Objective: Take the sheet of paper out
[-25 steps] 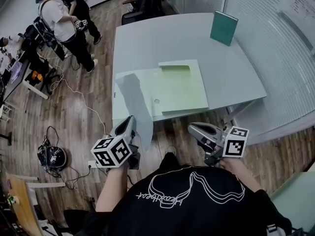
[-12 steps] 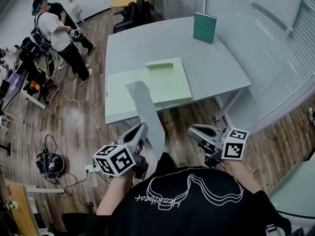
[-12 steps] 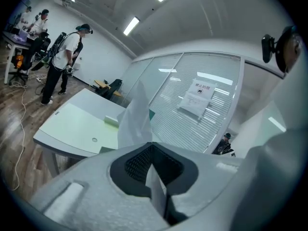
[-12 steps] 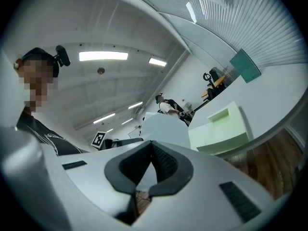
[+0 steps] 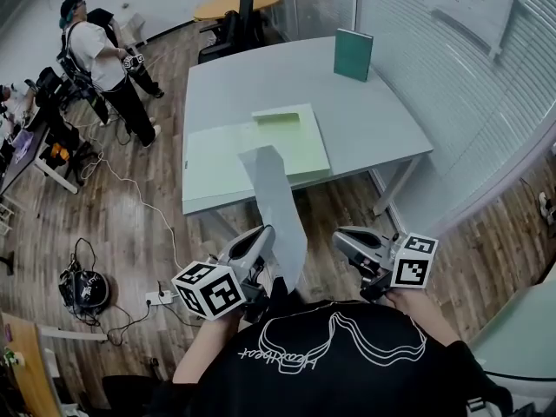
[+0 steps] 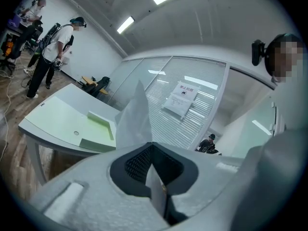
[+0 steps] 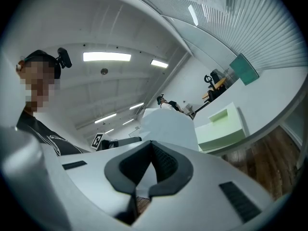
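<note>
The left gripper (image 5: 265, 234) pinches the sheet of paper (image 5: 278, 207) tight. The right gripper (image 5: 341, 238) beside it is closed and empty. Ahead of both, a green folder (image 5: 217, 155) lies on the table (image 5: 261, 76).

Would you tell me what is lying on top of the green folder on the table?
Nothing visible lies on the green folder. The sheet of paper, held in the left gripper, hides a strip of its near edge.

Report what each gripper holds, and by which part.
The left gripper is shut on the paper at its near end. The right gripper holds nothing.
</note>
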Available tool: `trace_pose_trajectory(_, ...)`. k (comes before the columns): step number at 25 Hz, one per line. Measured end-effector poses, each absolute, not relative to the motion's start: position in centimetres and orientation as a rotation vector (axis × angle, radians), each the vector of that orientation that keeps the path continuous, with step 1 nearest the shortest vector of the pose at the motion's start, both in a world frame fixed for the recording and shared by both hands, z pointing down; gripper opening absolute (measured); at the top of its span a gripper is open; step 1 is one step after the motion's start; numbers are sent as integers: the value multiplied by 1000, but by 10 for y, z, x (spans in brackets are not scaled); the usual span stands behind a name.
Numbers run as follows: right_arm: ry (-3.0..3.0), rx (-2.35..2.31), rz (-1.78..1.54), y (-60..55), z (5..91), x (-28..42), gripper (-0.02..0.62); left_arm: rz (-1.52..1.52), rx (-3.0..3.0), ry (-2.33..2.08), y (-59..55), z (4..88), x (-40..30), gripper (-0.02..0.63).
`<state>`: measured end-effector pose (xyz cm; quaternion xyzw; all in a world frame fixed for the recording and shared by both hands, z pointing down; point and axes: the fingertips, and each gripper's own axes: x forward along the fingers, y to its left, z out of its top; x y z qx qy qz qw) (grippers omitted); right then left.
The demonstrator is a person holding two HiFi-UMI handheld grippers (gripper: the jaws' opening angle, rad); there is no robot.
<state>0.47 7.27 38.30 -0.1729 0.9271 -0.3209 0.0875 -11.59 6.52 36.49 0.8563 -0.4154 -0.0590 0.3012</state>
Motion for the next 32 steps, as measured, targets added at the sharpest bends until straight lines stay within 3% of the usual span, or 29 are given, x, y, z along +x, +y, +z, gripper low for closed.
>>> trace_pose_trajectory(32,2759,-570,-992,88,404,10,8,-144,2294,-1040,84,375,-101,14)
